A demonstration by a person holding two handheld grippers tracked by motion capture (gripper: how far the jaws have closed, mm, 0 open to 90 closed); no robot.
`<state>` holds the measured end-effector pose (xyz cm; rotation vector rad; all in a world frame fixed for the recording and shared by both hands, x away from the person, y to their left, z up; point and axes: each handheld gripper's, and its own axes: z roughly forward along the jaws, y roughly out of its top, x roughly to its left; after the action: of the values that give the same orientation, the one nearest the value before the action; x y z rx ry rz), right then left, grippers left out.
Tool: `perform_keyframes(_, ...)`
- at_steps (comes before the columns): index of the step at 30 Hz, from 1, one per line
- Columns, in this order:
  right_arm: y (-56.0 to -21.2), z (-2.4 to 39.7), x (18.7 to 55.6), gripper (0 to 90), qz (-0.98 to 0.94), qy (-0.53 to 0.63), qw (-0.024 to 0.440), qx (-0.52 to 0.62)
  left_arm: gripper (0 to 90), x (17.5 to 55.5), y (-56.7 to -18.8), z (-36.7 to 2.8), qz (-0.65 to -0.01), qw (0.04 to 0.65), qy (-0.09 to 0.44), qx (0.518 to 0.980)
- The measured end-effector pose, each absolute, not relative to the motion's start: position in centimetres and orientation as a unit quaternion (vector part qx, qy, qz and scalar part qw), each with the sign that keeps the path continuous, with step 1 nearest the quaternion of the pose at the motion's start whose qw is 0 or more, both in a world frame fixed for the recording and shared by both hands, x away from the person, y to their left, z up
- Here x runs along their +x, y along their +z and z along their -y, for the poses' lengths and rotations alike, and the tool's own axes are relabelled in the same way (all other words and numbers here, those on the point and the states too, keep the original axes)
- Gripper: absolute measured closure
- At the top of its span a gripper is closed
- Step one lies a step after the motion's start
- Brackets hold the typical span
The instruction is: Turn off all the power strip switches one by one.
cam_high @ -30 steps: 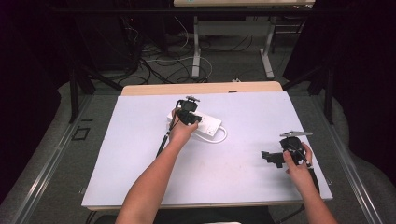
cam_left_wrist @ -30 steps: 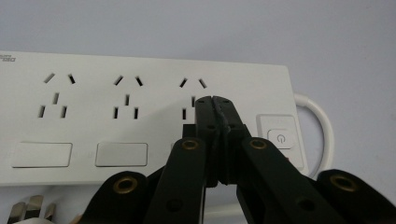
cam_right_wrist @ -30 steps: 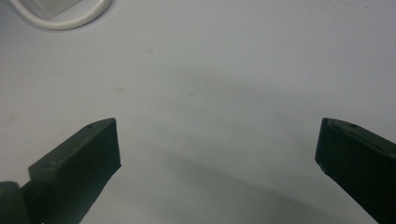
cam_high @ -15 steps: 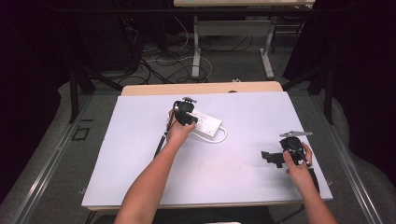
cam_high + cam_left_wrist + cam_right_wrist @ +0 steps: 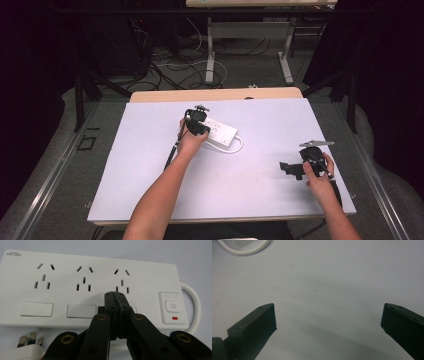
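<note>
White power strip point(image 5: 90, 287) lies flat on the table's pale sheet point(image 5: 260, 175), sockets up, its cord point(image 5: 193, 302) looped at the switch end. Left gripper point(image 5: 115, 293) hovers over the third socket, jaws pressed together on nothing, probably to use the tip as a poker near the power button point(image 5: 172, 306). Right gripper point(image 5: 328, 320) rests well apart, jaws spread wide, empty, likely on standby.

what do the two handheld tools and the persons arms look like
Both tools are black. The left tool has flat linkage bars joined by brass-coloured rivets, with slim jaws, and a dark cable trails back from it along the forearm. The right tool has thick, blocky matte jaws with small screw holes, and a grey three-cornered plate sits on top. Both forearms are bare, with no sleeves or gloves in sight.
</note>
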<state>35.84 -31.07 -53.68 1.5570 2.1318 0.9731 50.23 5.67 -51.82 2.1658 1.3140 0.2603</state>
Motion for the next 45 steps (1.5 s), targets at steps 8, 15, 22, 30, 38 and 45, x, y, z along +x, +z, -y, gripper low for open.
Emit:
perform_keyframes(8, -53.69, 30.99, 35.84, 0.0, -0.748, 0.341, 0.162, 0.546, 90.0, 50.25, -51.86, -5.72, -0.491, 0.295, 0.098, 0.814)
perform_keyframes(15, -53.67, 31.05, 35.83, 0.0, -0.748, 0.342, 0.163, 0.545, 90.0, 50.18, -51.9, -5.66, -0.491, 0.294, 0.099, 0.814)
perform_keyframes(22, -53.66, 31.03, 35.85, 0.0, -0.749, 0.344, 0.166, 0.541, 90.0, 50.1, -52.23, -5.92, -0.487, 0.298, 0.101, 0.815)
perform_keyframes(30, -53.69, 31.0, 35.86, 0.0, -0.749, 0.343, 0.165, 0.542, 90.0, 50.11, -52.22, -5.91, -0.492, 0.298, 0.099, 0.812)
perform_keyframes(38, -53.69, 31.03, 35.87, 0.0, -0.749, 0.344, 0.166, 0.541, 90.0, 50.2, -52.15, -5.86, -0.491, 0.296, 0.097, 0.813)
perform_keyframes(45, -53.69, 31.07, 35.86, 0.0, -0.748, 0.344, 0.164, 0.543, 90.0, 50.42, -52.01, -6.15, -0.495, 0.293, 0.1, 0.812)
